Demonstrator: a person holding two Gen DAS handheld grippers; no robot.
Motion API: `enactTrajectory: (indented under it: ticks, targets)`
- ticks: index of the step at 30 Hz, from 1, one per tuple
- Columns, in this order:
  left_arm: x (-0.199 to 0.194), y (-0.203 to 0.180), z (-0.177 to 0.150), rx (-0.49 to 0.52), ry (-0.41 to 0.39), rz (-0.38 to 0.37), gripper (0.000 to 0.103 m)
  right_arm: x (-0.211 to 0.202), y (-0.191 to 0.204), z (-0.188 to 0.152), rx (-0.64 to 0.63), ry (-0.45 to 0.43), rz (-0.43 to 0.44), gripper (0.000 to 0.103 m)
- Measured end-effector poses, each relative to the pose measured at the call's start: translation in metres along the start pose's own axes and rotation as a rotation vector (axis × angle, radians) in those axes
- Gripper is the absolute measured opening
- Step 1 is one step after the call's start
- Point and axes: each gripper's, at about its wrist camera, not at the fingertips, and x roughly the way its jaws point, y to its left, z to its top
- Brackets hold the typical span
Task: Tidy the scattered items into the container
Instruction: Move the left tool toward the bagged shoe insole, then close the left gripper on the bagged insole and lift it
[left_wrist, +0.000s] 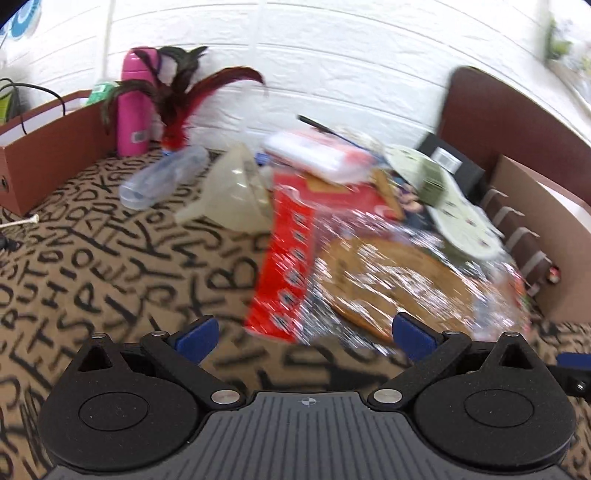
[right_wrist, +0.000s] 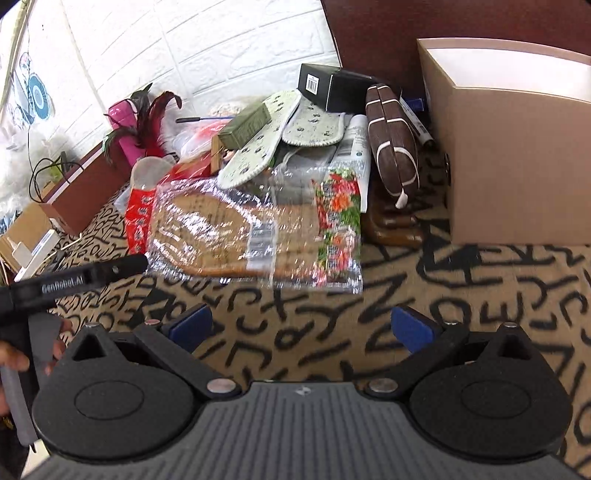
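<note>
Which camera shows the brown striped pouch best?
The right wrist view: the pouch is sharp and whole there, leaning beside the cardboard box. The left wrist view shows only a blurred part of it at the right edge.

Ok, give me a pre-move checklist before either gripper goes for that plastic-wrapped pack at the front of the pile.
1. Left gripper fingers open and empty: ok.
2. Right gripper fingers open and empty: ok.
3. Plastic-wrapped pack reachable at the near edge of the pile, nothing in front of it: ok.
4. Pack free of load: not ok, a patterned insole overlaps its far edge.
5. Cardboard box open at the top beside the pile: ok; how much room is inside, cannot tell.
6. Left wrist view sharp enough to aim: not ok, the pile is motion-blurred.
</note>
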Motion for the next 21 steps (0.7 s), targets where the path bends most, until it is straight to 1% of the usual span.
enactTrajectory:
  ticks: [5, 7, 10, 13, 15, 17, 18, 19, 20, 21]
  targets:
    - [0.025, 0.012, 0.013, -0.013, 0.026, -0.049, 0.103, 0.018, -0.008, 0.010, 0.003, -0.014, -0.012, 0.102]
    - [0.035, 0.014, 0.015, -0.032, 0.043, -0.081, 0.102, 0.025, -0.010, 0.014, 0.008, -0.014, -0.010, 0.101]
    - [0.045, 0.015, 0.016, -0.063, 0.060, -0.152, 0.099, 0.034, -0.011, 0.019, 0.015, -0.010, 0.001, 0.095]
    - [0.049, 0.011, 0.017, -0.062, 0.064, -0.201, 0.094, 0.042, -0.011, 0.024, 0.023, -0.014, 0.006, 0.087]
    - [0.052, 0.009, 0.019, -0.058, 0.071, -0.235, 0.084, 0.046, -0.011, 0.026, 0.029, -0.012, 0.013, 0.078]
    - [0.052, 0.008, 0.019, -0.076, 0.083, -0.272, 0.060, 0.048, -0.010, 0.027, 0.033, -0.015, 0.012, 0.069]
    - [0.051, 0.008, 0.019, -0.096, 0.091, -0.289, 0.054, 0.048, -0.009, 0.028, 0.033, -0.016, 0.002, 0.065]
    - [0.050, 0.007, 0.019, -0.113, 0.099, -0.289, 0.053, 0.046, -0.010, 0.027, 0.033, -0.020, -0.006, 0.062]
    - [0.048, 0.006, 0.018, -0.118, 0.102, -0.282, 0.049, 0.043, -0.011, 0.026, 0.039, -0.023, -0.006, 0.058]
    - [0.045, 0.005, 0.016, -0.114, 0.102, -0.280, 0.046, 0.040, -0.013, 0.025, 0.051, -0.025, -0.003, 0.051]
